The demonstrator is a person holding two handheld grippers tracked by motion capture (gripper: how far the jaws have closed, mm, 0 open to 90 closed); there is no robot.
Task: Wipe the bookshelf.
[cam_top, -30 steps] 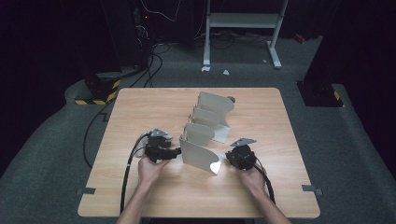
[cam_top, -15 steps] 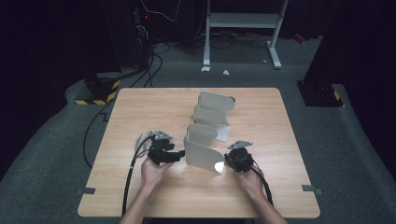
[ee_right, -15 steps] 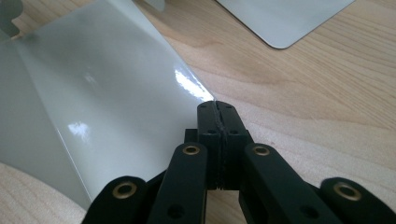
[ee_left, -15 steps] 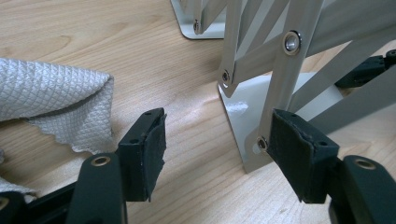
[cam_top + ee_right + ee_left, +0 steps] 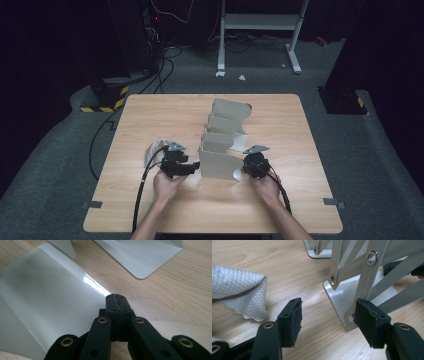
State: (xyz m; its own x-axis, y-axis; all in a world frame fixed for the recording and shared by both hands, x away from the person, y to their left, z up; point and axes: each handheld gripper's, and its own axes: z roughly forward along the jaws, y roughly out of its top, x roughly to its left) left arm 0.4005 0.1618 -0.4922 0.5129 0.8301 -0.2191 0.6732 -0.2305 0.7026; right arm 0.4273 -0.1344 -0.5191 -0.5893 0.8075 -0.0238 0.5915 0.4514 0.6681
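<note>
**High view: left tongs closing in on the rack**

High view is showing the left tongs having slid rightward over the last second, now arriving at the near-left corner of the folding metal rack, which is standing mid-surface just ahead of both hands. The left gripper view is confirming it: jaws spread wide, released, one pad already nudging the rack's corner upright while the other hangs over bare wood. The cloth is lying crumpled just off to the side, untouched.

Over on the other side, the right tongs are clenched tight, tip pressing at the edge of the glossy front panel, seemingly bracing it with nothing between the pads.

So the reading here: the right is steadying, the left is lining up a pinch on the frame. Next, probably, a squeeze and a pull to collapse or extend the rack.
</note>
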